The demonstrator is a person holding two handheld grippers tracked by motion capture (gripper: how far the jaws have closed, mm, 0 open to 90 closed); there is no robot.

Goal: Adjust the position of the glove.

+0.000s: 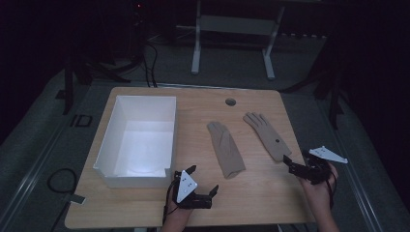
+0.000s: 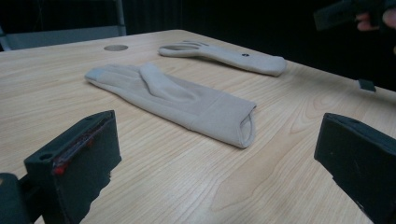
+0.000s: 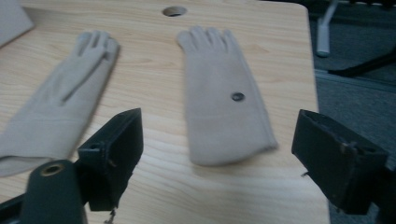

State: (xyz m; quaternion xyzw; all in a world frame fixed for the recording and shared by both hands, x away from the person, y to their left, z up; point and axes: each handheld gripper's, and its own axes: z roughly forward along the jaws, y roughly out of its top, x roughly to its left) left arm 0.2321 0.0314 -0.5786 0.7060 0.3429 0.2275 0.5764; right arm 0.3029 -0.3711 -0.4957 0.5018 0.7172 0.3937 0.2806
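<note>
Two beige gloves lie flat on the wooden table (image 1: 256,193). The plain glove (image 1: 226,149) is in the middle, and the glove with a dark button (image 1: 267,135) lies to its right. My left gripper (image 1: 203,180) hovers near the front edge, open and empty. In the left gripper view the plain glove (image 2: 177,100) lies ahead of its jaws (image 2: 215,163), cuff toward me, with the buttoned glove (image 2: 229,56) beyond. My right gripper (image 1: 296,162) is open just short of the buttoned glove's cuff. In the right gripper view that glove (image 3: 222,102) sits between the spread jaws (image 3: 224,154), untouched, with the plain glove (image 3: 60,93) to its left.
An empty white open box (image 1: 107,140) stands on the table's left half, close to the left gripper. A round cable hole (image 1: 230,102) is near the far edge. The right gripper is near the table's right edge. A white stand (image 1: 232,24) is on the floor beyond.
</note>
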